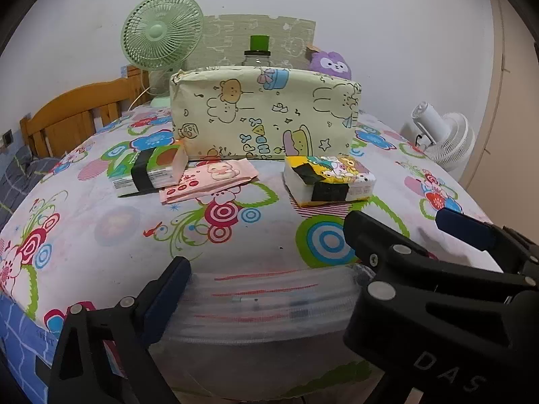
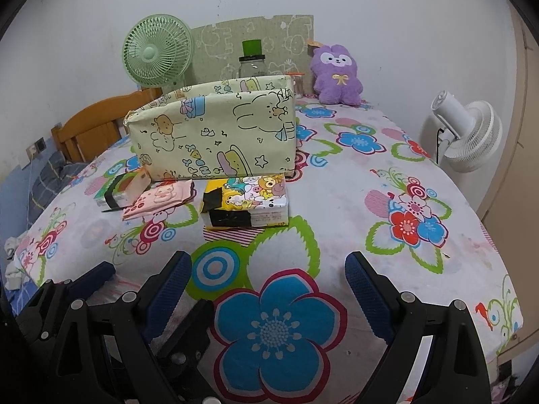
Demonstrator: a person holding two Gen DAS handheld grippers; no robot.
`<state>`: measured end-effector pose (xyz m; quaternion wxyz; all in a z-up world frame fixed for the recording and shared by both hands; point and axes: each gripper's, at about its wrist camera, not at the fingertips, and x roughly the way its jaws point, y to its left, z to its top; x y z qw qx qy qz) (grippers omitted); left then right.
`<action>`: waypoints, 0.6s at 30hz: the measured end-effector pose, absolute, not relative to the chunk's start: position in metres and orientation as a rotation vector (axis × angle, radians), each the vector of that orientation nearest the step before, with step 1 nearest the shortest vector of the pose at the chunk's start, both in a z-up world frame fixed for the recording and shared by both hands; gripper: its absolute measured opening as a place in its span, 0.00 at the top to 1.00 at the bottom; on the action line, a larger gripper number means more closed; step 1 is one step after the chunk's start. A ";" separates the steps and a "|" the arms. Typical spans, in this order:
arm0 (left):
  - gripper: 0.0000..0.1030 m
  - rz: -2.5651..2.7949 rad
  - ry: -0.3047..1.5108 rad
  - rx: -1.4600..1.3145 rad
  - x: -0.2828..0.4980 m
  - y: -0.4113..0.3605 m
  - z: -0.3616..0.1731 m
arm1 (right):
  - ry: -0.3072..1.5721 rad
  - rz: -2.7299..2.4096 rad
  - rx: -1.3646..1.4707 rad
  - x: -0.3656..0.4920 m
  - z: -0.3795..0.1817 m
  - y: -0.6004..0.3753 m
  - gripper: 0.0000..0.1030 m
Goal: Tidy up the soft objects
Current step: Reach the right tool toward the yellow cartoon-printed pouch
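Two hand-held grippers hover over a bed covered in a white sheet with big bright flowers (image 2: 353, 202), both spread wide with nothing between the pads. The left gripper (image 1: 269, 269) has only bare sheet in its gap, and the right gripper (image 2: 267, 269) sits over a big blue flower print, not touching anything either.

Biggest thing on the bed is a pale yellow fabric box with cartoon animal doodles (image 2: 215, 131), standing upright near the middle. Behind it, by the wall, sits a fuzzy purple bunny plush (image 2: 337, 75), with a mint green desk fan (image 2: 156, 55) off to the left.

The soft packs are lined up just in front of the box: a yellow cartoon tissue pack with a black band (image 2: 247, 200), then a flat pink wipes packet (image 2: 158, 200) overlapping a green tissue pack with a black band (image 2: 116, 192) at far left.
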<state>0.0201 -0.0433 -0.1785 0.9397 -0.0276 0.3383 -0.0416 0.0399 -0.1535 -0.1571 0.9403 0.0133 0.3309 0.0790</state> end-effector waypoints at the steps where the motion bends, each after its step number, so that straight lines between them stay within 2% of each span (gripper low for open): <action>1: 0.06 -0.087 0.692 -0.064 0.021 -0.043 -0.178 | 0.674 0.162 0.026 0.040 -0.157 -0.153 0.09; 18: 0.08 -0.087 0.688 -0.053 0.041 -0.042 -0.162 | 0.657 0.183 0.027 0.061 -0.148 -0.144 0.09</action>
